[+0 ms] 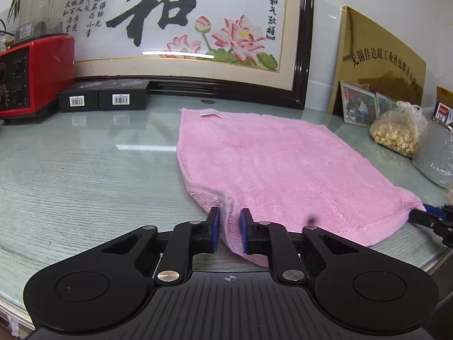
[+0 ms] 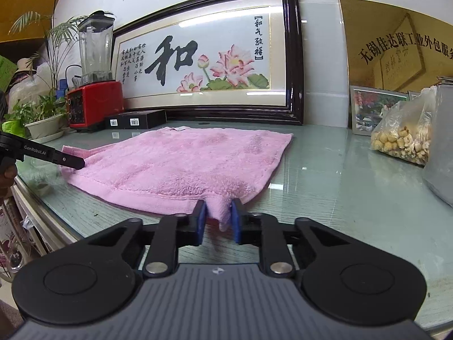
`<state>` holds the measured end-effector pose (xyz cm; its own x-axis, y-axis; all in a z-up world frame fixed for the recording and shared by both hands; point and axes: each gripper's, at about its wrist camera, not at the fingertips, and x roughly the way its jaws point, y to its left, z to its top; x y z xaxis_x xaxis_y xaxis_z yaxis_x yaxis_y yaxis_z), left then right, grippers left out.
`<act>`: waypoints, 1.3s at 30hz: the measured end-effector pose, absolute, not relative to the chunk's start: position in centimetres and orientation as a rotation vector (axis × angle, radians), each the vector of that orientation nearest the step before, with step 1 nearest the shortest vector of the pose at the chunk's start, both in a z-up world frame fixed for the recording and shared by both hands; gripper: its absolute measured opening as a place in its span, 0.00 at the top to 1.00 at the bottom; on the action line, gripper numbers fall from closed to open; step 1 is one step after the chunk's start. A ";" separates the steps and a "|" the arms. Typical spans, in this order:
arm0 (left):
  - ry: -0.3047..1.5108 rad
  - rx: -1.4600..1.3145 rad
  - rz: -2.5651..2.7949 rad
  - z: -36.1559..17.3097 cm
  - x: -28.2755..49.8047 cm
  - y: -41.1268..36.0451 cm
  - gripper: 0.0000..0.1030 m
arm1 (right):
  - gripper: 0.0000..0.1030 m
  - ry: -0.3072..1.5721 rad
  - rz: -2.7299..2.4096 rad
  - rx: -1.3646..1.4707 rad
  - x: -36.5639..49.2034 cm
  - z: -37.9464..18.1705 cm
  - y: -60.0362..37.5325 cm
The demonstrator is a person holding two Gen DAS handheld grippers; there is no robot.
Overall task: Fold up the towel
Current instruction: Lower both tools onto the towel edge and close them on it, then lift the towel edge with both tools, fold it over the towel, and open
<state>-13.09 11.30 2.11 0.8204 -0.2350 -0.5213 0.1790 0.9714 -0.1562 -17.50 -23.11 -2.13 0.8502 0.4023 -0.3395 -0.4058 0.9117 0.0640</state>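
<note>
Grasp step done: left claw point(image 1: 230, 230) pinching near towel point(image 1: 283, 164) corner, right claw point(image 2: 217, 218) pinching other near corner. Next: lift both, carry forward to far edge, keep level above worktop point(image 1: 85, 175).

The grey plastic bag point(image 1: 436, 158) at the right of the left wrist view is cut off by the frame edge. There the right gripper point(image 1: 433, 221) shows only partly at the right edge. The red blender base point(image 1: 31, 76) is cropped at the left edge. The towel's small white label point(image 1: 210, 113) is too small to read.
</note>
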 end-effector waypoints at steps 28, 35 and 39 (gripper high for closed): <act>0.401 -0.268 -0.176 10.4 -5.7 10.0 0.94 | 0.93 0.198 0.292 0.110 -10.8 7.6 -23.1; 0.562 -0.235 -0.088 7.7 3.9 9.2 0.94 | 0.93 0.343 0.241 0.087 -1.2 7.3 -21.6; 0.640 -0.238 -0.065 5.0 7.3 9.3 0.91 | 0.92 0.465 0.228 0.048 3.4 4.9 -20.6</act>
